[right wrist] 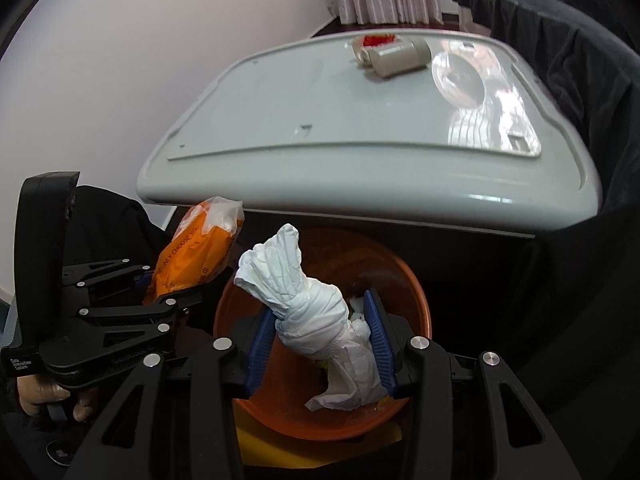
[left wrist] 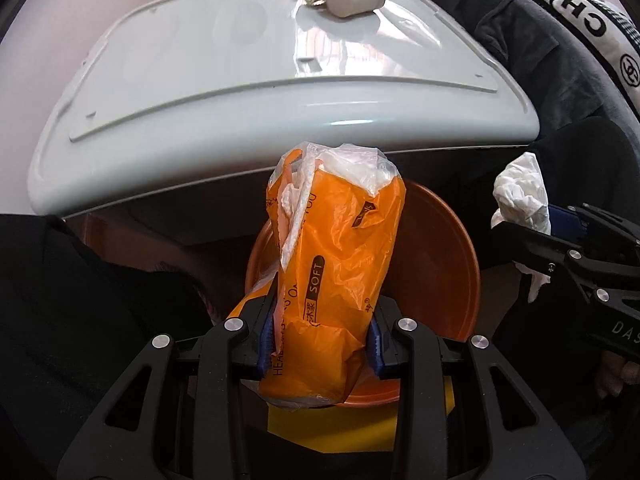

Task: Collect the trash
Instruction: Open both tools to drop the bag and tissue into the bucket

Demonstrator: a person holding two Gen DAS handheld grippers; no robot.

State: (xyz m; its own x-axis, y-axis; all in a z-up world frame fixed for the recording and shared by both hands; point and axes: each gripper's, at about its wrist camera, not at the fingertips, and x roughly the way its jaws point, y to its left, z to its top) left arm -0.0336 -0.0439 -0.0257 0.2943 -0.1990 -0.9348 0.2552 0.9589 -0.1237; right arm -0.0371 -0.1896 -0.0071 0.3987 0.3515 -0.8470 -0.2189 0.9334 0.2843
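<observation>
Drop-off step: the left gripper clenches a crumpled orange plastic tissue packet and the right gripper grasps a twisted white paper wad, both at frame centre above the round orange plastic bin, so next both jaws likely need to release

Both point steeply downward. The left hand-held gripper is clamped tight around what it carries; the right hand-held gripper pinches its load between blue pads.
</observation>
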